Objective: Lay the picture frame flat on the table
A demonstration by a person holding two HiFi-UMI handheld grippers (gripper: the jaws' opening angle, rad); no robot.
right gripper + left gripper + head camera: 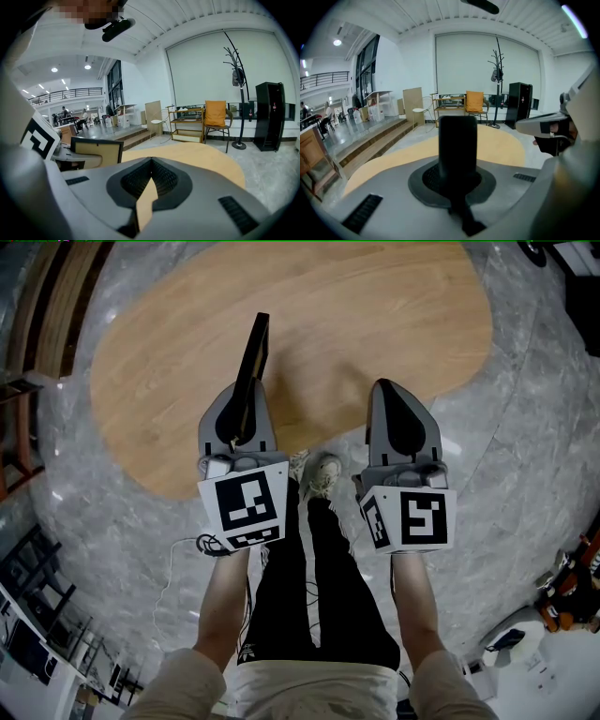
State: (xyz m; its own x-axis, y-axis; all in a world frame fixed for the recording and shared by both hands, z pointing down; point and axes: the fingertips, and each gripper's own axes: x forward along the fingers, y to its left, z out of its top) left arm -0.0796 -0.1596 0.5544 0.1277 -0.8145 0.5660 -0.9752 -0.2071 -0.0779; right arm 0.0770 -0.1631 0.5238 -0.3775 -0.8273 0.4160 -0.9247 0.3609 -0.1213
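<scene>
The picture frame (254, 360) is black and seen edge-on, standing upright over the near left part of the oval wooden table (375, 315). My left gripper (242, 413) is shut on its lower edge. In the left gripper view the frame (458, 143) rises as a dark slab from between the jaws of my left gripper (458, 171). The right gripper view shows the frame's tan face with its black border (96, 152) at the left. My right gripper (392, 399) hovers beside it at the table's near edge, shut with nothing in it (149, 176).
Grey marble floor (525, 456) surrounds the table. The person's legs and shoes (319, 474) are just below the grippers, with a cable (187, 549) on the floor. Wooden steps (370, 145), a shelf and yellow chair (474, 102), and a coat rack (236, 70) stand beyond the table.
</scene>
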